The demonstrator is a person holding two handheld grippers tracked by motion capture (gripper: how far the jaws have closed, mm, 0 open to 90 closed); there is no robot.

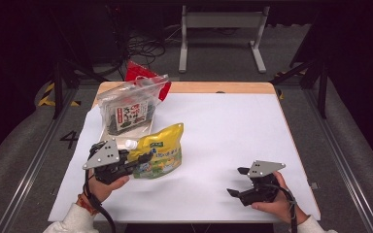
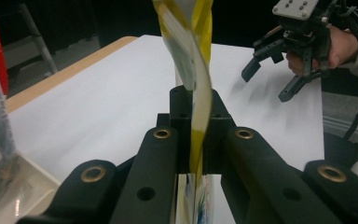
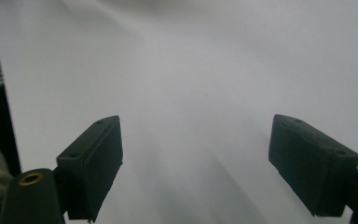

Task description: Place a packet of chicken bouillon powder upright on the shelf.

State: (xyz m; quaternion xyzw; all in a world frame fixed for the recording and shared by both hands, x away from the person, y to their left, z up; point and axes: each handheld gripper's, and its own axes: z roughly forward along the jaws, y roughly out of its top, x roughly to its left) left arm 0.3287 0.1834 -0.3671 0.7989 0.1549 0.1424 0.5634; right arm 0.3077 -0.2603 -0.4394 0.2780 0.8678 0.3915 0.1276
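Half the yellow pouch (image 2: 200, 93) behind left gripper (image 2: 196, 135)

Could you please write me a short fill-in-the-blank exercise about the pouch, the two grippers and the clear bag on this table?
1. The left gripper is shut on a ____ pouch.
2. The right gripper has its jaws ____, with nothing between them.
3. The clear bag stands at the table's far ____ corner in the high view.

Missing words: yellow; open; left

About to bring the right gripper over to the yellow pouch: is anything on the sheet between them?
Nothing visible: bare white sheet lies between the open right gripper and the yellow pouch, which the left gripper clamps.
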